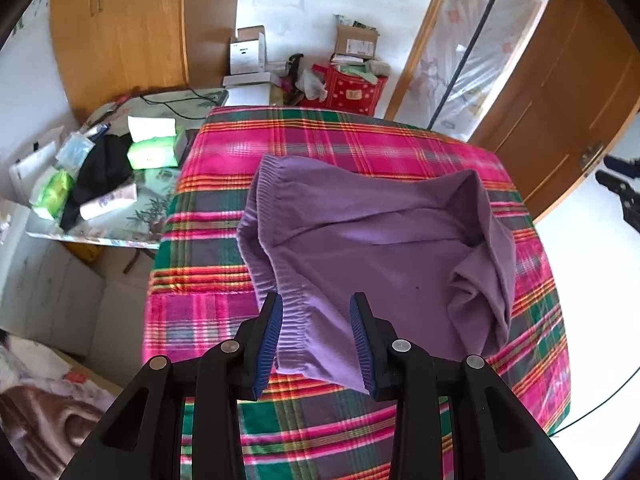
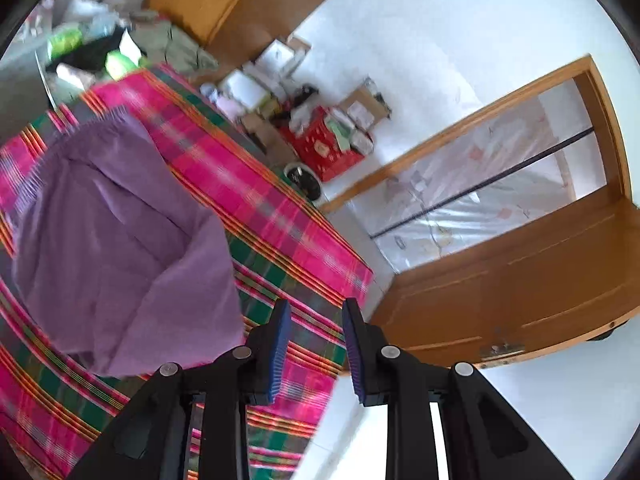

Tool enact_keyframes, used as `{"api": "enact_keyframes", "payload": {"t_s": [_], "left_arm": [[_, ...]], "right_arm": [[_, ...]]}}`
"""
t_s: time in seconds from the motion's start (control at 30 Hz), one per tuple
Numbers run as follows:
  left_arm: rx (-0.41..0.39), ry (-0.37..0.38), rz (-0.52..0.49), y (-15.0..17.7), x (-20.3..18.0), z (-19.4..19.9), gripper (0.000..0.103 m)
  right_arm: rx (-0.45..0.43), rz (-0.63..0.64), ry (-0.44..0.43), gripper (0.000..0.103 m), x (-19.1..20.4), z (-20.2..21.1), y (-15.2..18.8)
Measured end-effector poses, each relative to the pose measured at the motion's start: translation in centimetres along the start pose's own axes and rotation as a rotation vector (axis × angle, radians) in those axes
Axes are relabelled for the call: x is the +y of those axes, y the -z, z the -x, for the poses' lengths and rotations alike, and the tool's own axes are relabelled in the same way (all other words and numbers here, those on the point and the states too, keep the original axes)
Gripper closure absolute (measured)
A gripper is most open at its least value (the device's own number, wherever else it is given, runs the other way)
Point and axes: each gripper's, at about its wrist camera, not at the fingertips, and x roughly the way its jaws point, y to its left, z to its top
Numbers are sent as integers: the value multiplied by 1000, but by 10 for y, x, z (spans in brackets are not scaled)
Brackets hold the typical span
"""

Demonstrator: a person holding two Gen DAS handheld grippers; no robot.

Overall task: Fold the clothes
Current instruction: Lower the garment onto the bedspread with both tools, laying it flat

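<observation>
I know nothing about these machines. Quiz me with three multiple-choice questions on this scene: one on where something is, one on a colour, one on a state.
1. Where does the garment lie?
A. on the plaid bedspread
B. on the floor
C. in a box

2. What colour is the garment?
A. green
B. purple
C. black

3. How is the right claw?
A. shut on cloth
B. open, holding nothing
C. out of view

Answers:
1 A, the purple garment rests on the plaid bedspread.
2 B, it is purple in both views.
3 B, the right claw shows only bedspread in its gap; the left claw straddles the ribbed hem.

Garment (image 1: 360,240) on bed (image 1: 224,312)
</observation>
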Motion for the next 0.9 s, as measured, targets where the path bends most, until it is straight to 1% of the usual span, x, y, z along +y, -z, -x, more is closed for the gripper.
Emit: {"api": "enact_keyframes", "payload": {"t_s": [0.03, 0.1, 0.17, 0.27, 0.33, 0.4, 0.43, 0.47, 0.63, 0.77, 0.9], "left_arm": [[-13, 14, 23, 7, 6, -5, 66], [-24, 33, 49, 22, 18, -16, 66], [-15, 27, 97, 37, 30, -30, 66], [21, 39, 198, 51, 55, -49, 66], [23, 60, 259, 58, 68, -54, 66], [16, 76, 270, 65, 71, -57, 66], [17, 83, 273, 68, 71, -58, 66], [19, 90, 276, 70, 71, -59, 66], [67, 178, 331, 80, 72, -79, 66], [86, 255, 365, 88, 71, -87, 66], [100, 291, 403, 92, 71, -97, 66]], "right_arm": [[-32, -13, -33, 75, 4, 5, 5], [-130, -45, -160, 75, 23, 12, 22], [-169, -79, -294, 75, 48, 9, 36], [-223, -130, -496, 75, 85, 2, 57], [-247, -116, -584, 76, 120, -1, 68], [-259, -97, -655, 76, 151, -5, 73], [-259, -91, -676, 76, 160, -6, 73], [-259, -81, -677, 76, 168, -9, 72], [-258, -29, -678, 75, 211, -22, 67], [-240, -34, -709, 65, 230, -32, 67], [-241, -7, -703, 65, 246, -37, 68]]}}
